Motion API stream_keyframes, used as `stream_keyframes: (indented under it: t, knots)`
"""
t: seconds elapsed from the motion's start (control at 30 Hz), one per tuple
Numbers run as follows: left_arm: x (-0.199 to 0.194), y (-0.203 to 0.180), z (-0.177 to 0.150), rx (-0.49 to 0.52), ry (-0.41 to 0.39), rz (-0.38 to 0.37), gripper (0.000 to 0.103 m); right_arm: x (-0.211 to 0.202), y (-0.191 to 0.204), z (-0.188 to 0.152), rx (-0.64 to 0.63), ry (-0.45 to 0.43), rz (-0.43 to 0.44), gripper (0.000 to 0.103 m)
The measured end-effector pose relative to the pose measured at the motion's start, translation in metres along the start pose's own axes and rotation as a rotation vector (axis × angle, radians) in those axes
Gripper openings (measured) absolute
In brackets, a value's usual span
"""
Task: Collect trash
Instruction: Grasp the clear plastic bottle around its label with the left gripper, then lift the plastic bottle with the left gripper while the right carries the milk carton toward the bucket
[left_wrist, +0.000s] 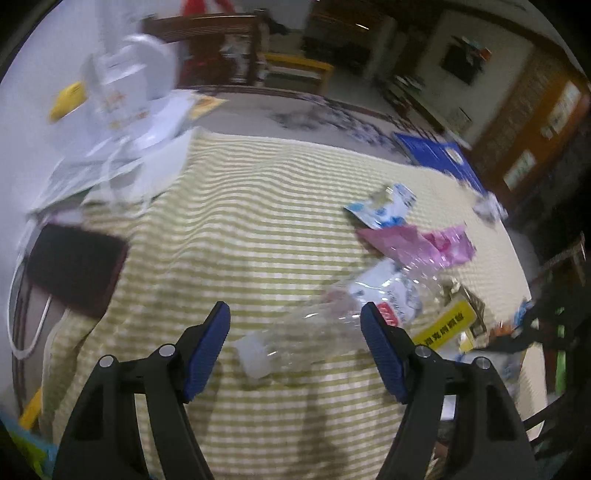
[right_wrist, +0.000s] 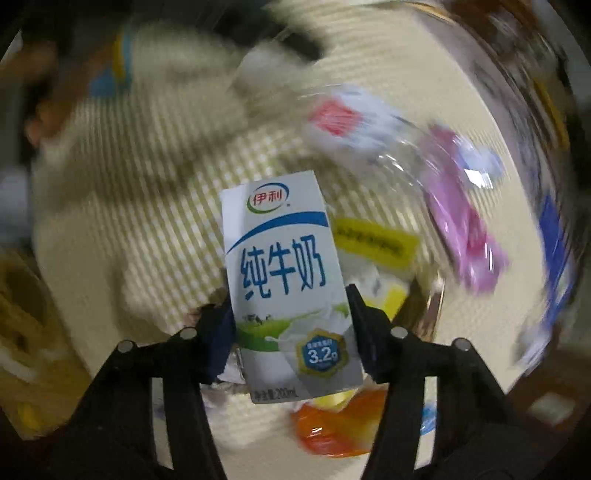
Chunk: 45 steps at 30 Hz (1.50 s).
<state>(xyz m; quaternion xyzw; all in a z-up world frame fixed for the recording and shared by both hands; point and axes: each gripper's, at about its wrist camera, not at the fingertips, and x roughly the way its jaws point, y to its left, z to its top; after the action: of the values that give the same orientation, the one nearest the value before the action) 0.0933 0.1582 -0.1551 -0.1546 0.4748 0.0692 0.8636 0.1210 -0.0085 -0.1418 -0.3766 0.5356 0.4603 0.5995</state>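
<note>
- Currently, we hold the left claw (left_wrist: 295, 332) spread wide above the striped cloth (left_wrist: 240, 229) that covers the tabletop; nothing is gripped between its blue pads (left_wrist: 207, 350).
- We see a clear plastic bottle (left_wrist: 306, 336) lying on its side on the cloth, in the gap between the left claw's fingers. Whether either pad touches it, we cannot tell.
- Beyond the bottle, more trash lies close together on the cloth: a pink wrapper (left_wrist: 424, 243), a blue-and-white wrapper (left_wrist: 388, 208) just past it, and a yellow label (left_wrist: 443, 325) to the right of the bottle.
- We note a dark flat phone-like object (left_wrist: 74, 269) at the left edge of the cloth, well apart from the trash, with white papers (left_wrist: 122, 147) and a white cable (left_wrist: 22, 332) near it.
- We hold the right claw (right_wrist: 291, 306) closed on a milk carton (right_wrist: 284, 280); both fingers press against the lower sides of the carton, which stands roughly upright, tilted slightly, its printed face toward the camera.
- In the right wrist view the background is blurred. Behind the carton we make out the yellow label (right_wrist: 373, 240), the pink wrapper (right_wrist: 461, 221) and an orange wrapper (right_wrist: 340, 428) below the carton.
</note>
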Motion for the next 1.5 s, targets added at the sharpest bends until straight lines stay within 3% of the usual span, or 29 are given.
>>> stream_keyframes:
  t: [0.17,0.3,0.47,0.57,0.7,0.9,1.17,1.5]
  knots:
    - [0.023,-0.027,0.004,0.146,0.07,-0.067,0.072,-0.042,-0.053,-0.058,0.421,-0.251,0.185,0.054]
    - [0.043,-0.047,0.006,0.242,0.125,-0.05,0.076,-0.046,-0.062,-0.095,0.621,-0.359,0.23,0.055]
    - [0.063,-0.057,0.012,0.241,0.192,-0.063,0.072,-0.041,-0.05,-0.121,0.79,-0.454,0.29,0.055]
    - [0.071,-0.059,0.009,0.199,0.22,-0.07,0.06,-0.042,-0.046,-0.123,0.824,-0.489,0.302,0.055]
    - [0.068,-0.057,0.002,0.137,0.2,-0.079,0.057,-0.044,-0.044,-0.128,0.856,-0.535,0.301,0.05]
    - [0.032,-0.057,-0.003,0.065,0.092,-0.092,0.056,-0.057,-0.043,-0.133,0.878,-0.603,0.263,0.05]
    - [-0.023,-0.086,0.0,0.069,-0.034,-0.151,0.056,-0.072,-0.037,-0.142,0.9,-0.67,0.222,0.05]
    - [-0.076,-0.138,-0.006,0.136,-0.134,-0.225,0.056,-0.11,-0.03,-0.182,0.969,-0.796,0.083,0.05]
